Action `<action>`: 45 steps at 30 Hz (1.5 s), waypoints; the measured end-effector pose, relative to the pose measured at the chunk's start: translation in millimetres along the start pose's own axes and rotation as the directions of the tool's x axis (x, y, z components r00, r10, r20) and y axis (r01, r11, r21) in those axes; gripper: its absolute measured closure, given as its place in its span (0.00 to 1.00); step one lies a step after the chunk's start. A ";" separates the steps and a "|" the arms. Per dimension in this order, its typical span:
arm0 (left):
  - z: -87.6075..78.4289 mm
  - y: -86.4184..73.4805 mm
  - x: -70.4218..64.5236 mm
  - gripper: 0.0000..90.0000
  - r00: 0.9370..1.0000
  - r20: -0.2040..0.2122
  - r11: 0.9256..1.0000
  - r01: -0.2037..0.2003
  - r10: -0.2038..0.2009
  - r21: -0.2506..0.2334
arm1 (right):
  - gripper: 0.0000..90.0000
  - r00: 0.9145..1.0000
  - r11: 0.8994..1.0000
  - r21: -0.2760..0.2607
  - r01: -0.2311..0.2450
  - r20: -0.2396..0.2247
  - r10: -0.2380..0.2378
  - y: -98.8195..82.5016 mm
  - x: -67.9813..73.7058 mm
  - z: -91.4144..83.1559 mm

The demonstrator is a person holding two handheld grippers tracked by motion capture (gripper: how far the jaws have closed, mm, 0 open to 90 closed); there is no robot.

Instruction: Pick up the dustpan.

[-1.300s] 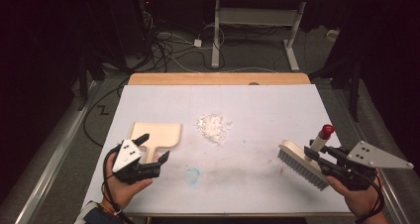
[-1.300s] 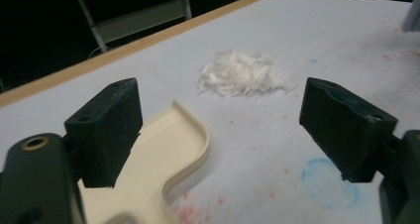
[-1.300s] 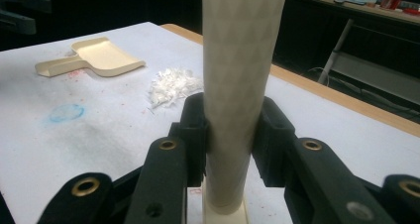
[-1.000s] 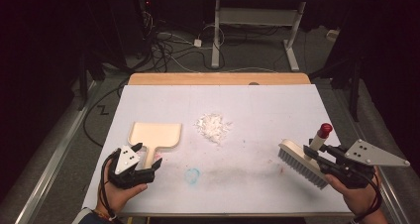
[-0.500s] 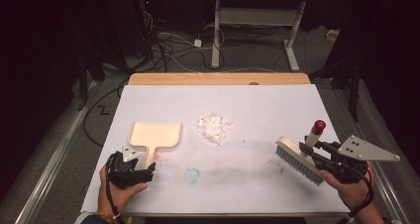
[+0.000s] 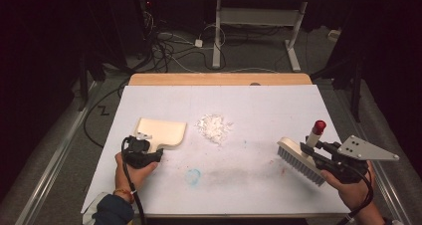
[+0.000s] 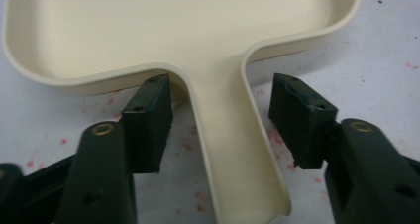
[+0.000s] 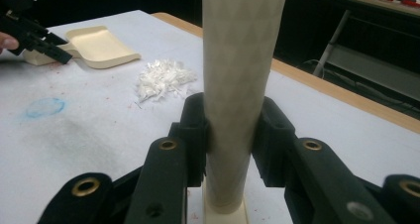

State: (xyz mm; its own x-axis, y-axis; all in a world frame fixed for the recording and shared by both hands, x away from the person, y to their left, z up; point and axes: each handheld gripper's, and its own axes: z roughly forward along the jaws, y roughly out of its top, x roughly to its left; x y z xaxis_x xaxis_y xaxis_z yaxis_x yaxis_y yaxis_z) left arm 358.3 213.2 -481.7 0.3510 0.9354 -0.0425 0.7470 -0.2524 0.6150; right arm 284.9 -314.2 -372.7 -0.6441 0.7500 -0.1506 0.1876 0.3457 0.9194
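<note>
Across the one white table [image 6: 259, 185], which carries a wooden strip along its far edge, lie a faint dark smear and a single blue chalky ring [image 6: 193, 176] near the middle of the near side, plus scattered reddish specks. Next in size is the one cream dustpan [image 6: 161, 131], lying flat on the left half with its pan toward the far side and its handle [image 7: 233, 149] pointing back at the person. One brush [image 6: 297, 161] is at the right, held off to the near right edge with its pale bristle block to the left, and its handle, tipped by a red cap [image 6: 319, 125], rising away from the table. One small heap of white shreds [image 6: 214, 127] sits near the table's centre, just to the right of the dustpan and apart from it. There are two grippers, one in each hand. The left gripper [image 7: 220, 122] straddles the dustpan handle: its jaws have just been closing, with the handle between them, yet gaps remain on both sides in the left gripper view, so the pads do not press it. The right gripper [image 8: 230, 135] is clamped tight on the brush's pale round handle, both pads flat against it.
</note>
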 end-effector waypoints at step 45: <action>-48.4 -17.2 -27.9 0.71 0.942 0.180 0.955 -0.295 0.284 0.040 | 0.79 0.999 1.000 0.019 -0.018 -0.030 0.019 -7.6 -11.0 21.6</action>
State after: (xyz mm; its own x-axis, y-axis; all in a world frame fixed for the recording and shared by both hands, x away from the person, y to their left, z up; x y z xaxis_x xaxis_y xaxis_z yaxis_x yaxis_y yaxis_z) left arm 308.3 203.4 -453.0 0.6440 0.7650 -0.0068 0.6321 -0.5271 0.5680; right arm 306.6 -312.9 -385.9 -0.6623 0.7392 -0.1221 0.2137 0.3427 0.9148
